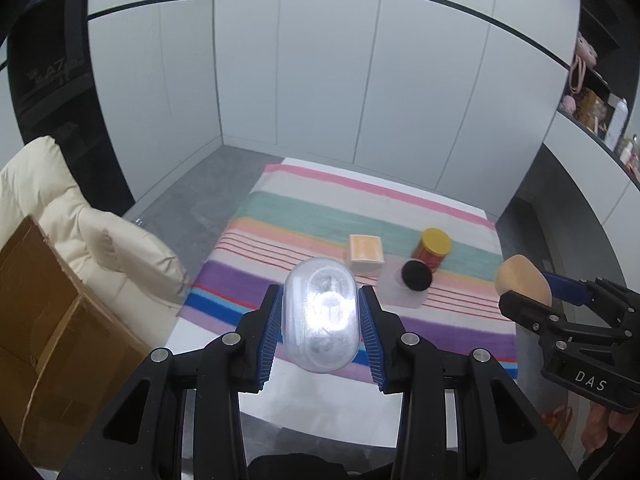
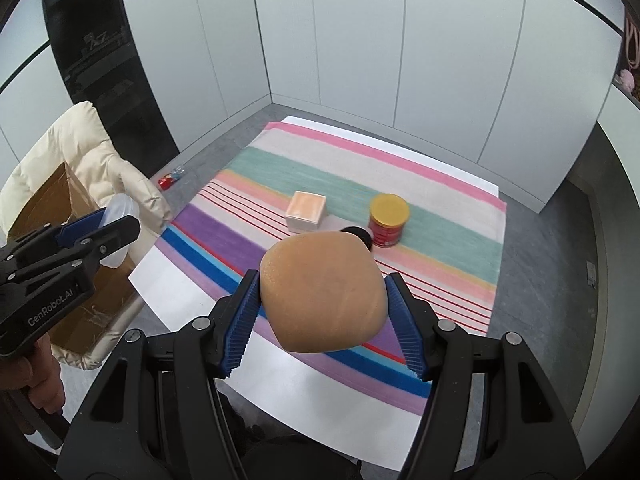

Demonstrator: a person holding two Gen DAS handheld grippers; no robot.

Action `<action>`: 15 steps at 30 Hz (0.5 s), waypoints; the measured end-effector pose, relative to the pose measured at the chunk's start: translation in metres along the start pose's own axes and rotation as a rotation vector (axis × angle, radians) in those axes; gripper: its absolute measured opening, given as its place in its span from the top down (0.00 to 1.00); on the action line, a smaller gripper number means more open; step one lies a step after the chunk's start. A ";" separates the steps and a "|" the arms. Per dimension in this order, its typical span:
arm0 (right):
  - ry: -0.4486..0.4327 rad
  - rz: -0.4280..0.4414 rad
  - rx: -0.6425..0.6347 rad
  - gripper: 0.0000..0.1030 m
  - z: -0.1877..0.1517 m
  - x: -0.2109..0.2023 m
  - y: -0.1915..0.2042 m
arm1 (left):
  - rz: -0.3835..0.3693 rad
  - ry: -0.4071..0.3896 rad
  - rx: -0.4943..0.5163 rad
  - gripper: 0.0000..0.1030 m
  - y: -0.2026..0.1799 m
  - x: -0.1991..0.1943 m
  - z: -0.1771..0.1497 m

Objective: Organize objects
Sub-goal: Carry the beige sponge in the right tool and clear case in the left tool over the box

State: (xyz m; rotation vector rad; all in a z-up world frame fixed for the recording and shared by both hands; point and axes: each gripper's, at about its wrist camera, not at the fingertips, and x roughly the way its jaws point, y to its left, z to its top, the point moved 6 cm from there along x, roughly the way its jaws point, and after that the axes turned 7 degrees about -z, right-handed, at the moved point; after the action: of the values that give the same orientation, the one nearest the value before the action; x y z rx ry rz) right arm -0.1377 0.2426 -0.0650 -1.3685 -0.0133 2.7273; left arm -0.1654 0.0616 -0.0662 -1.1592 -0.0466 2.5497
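A clear oval container [image 1: 320, 316] is clamped between the blue pads of the left gripper [image 1: 320, 332], and a tan bun-shaped object [image 2: 322, 292] is gripped likewise by the right gripper [image 2: 324, 320] — both are held above the striped cloth [image 2: 256, 248]. Ahead of the grippers, a white square box [image 2: 306, 212], a yellow-lidded red can [image 2: 388, 220] and a black round object [image 1: 416, 276] are set close together on the cloth — a cardboard box [image 1: 52, 320] is seen to the left.

Clear container [image 1: 320, 316] between fingers [image 1: 272, 344], striped cloth [image 1: 320, 216]
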 end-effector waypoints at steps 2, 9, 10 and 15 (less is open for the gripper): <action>-0.006 0.004 -0.013 0.37 0.004 0.002 0.008 | 0.005 -0.008 -0.008 0.62 0.008 -0.003 0.001; -0.026 0.032 -0.045 0.37 0.013 0.004 0.036 | 0.026 -0.038 -0.015 0.62 0.029 -0.017 0.002; -0.028 0.036 -0.048 0.37 0.014 0.004 0.039 | 0.031 -0.041 -0.017 0.62 0.032 -0.019 0.002; -0.031 0.056 -0.067 0.37 0.020 0.007 0.058 | 0.050 -0.051 -0.043 0.62 0.052 -0.028 0.002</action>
State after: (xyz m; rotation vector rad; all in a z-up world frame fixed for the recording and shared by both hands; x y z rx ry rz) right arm -0.1623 0.1864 -0.0609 -1.3635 -0.0703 2.8190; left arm -0.1650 0.0044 -0.0534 -1.1246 -0.0865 2.6339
